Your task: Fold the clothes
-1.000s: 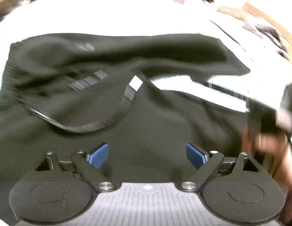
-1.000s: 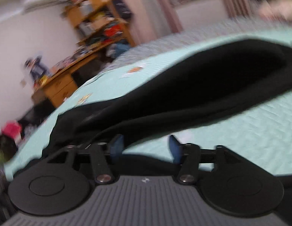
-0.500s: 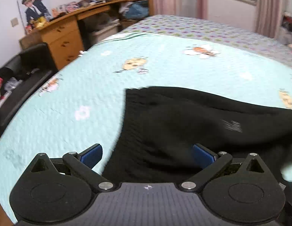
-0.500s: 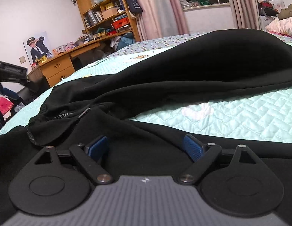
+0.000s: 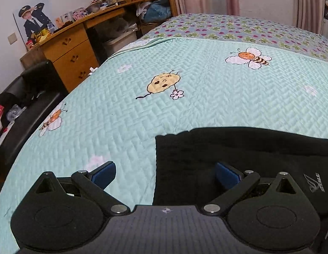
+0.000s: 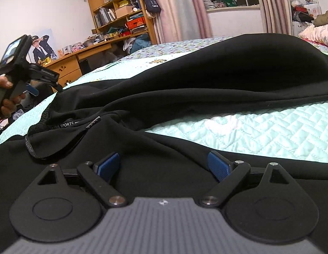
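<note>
Mint-green quilted bedspread (image 5: 206, 105) covers the bed, and a black knit garment (image 6: 185, 105) lies rumpled across it. The left tool (image 5: 165, 174) hangs over the garment's ribbed edge, jaws wide, empty. The right tool (image 6: 163, 165), equally spread, grips nothing above the fabric.

The left gripper (image 5: 165, 174) has swung away, and now only the black garment's (image 5: 238, 154) edge sits between its jaws. The right gripper's (image 6: 163, 164) jaws have spread wider over the fabric.
</note>
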